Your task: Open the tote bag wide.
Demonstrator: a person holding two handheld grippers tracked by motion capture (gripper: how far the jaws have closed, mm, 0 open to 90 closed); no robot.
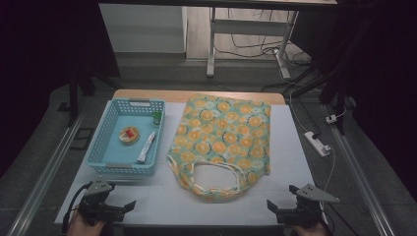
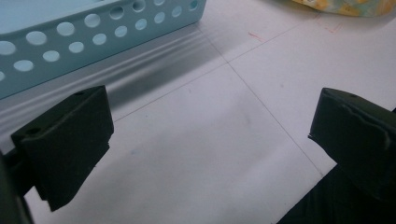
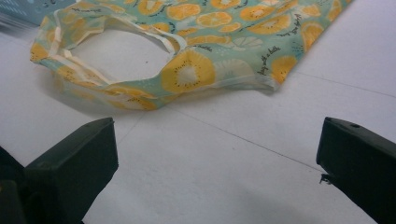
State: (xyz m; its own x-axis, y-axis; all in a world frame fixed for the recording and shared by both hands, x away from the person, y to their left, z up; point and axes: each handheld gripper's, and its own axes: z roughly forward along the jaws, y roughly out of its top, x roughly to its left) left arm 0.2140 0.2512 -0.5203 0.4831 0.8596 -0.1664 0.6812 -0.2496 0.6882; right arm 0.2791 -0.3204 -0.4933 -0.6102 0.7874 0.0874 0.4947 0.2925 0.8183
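Note:
A green tote bag [image 1: 226, 137] printed with orange slices lies flat on the white table [image 1: 290, 162], its handles toward me. Left of it stands a light blue perforated basket [image 1: 101, 147] holding a round tin [image 1: 129, 135], a white tube [image 1: 147, 147] and a small green-capped item [image 1: 157, 117]. My left gripper [image 1: 129, 206] rests at the front left, open and empty, just in front of the basket [image 2: 93, 28]. At the front right my right gripper [image 1: 271, 206] is open and empty, a short way in front of the bag's handles [image 3: 107, 88].
The table's front edge runs just under both grippers. A power strip [image 1: 317, 142] and cables lie on the floor at the right. A metal desk frame [image 1: 211, 44] stands beyond the table. Metal rails [image 1: 44, 177] flank both sides.

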